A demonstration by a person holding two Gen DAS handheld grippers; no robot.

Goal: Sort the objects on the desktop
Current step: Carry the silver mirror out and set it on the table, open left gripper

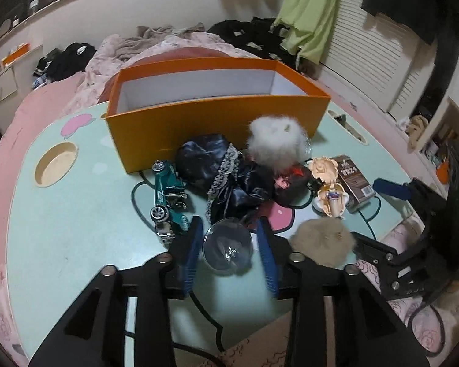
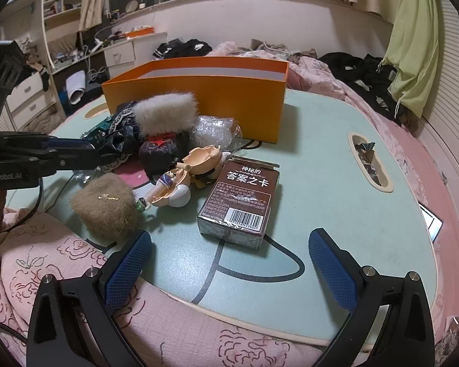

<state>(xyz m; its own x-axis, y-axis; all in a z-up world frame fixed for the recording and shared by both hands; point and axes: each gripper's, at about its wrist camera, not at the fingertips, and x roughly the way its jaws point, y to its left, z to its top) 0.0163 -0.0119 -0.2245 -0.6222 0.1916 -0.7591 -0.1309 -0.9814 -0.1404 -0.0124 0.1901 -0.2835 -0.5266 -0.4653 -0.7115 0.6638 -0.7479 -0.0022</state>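
Left gripper, jaws apart, straddles the round clear-plastic dome near the mint table's near edge; the open orange cardboard box lies straight ahead. Right gripper hangs open.

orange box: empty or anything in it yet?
Seemingly empty. The open-topped orange cardboard box shows only bare white inner walls in the left wrist view; its floor is hidden behind the front wall, so not certain.
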